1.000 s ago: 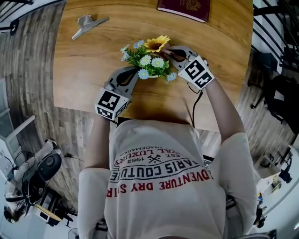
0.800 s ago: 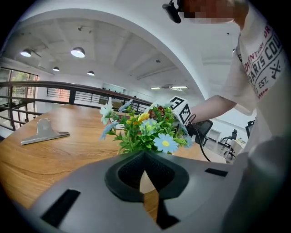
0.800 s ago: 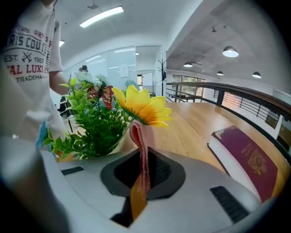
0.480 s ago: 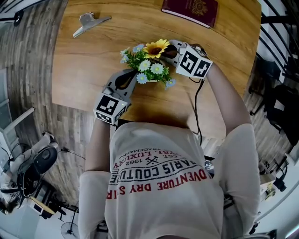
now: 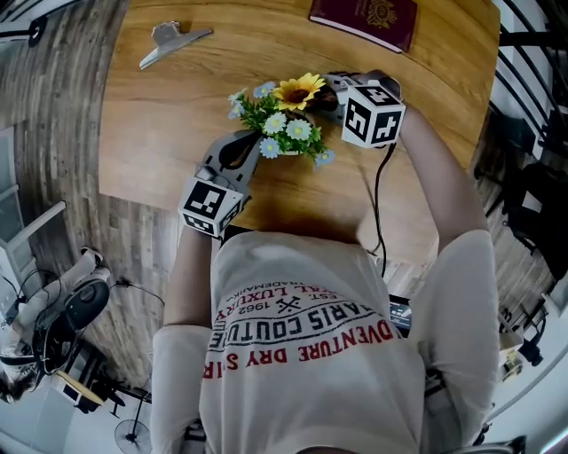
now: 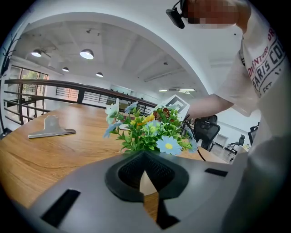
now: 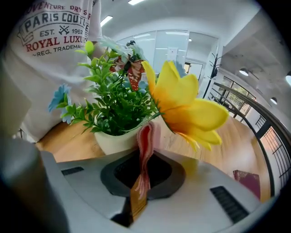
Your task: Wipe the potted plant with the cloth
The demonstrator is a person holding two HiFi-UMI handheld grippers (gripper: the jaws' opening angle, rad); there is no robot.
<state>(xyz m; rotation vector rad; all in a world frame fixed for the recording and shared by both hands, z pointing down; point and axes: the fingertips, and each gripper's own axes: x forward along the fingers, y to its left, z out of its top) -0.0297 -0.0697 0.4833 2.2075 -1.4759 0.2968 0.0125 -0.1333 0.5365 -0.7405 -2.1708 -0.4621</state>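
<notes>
A small white pot point(image 7: 116, 139) holds a fake plant point(image 5: 284, 120) with green leaves, pale daisies and a yellow sunflower point(image 5: 297, 89), standing mid-table. My left gripper point(image 5: 259, 146) reaches in from the near left. Its jaws are shut, and a pale sliver of the pot point(image 6: 145, 182) is pinched between them under the foliage. My right gripper point(image 5: 327, 96) comes in from the right beside the sunflower point(image 7: 186, 107). It is shut on a folded pink-red cloth point(image 7: 145, 141) that touches the pot's rim just below the flower. The cloth is hidden in the head view.
On the wooden table point(image 5: 177, 133), a metal clip point(image 5: 173, 43) lies at the far left and a dark red booklet point(image 5: 364, 19) at the far edge. A black cable point(image 5: 380, 204) trails from the right gripper over the near edge. Railings and chairs stand around.
The right gripper has rolled at the wrist, turning its marker cube to face up, and has shifted slightly beside the sunflower. The left gripper and the pot have stayed put.
</notes>
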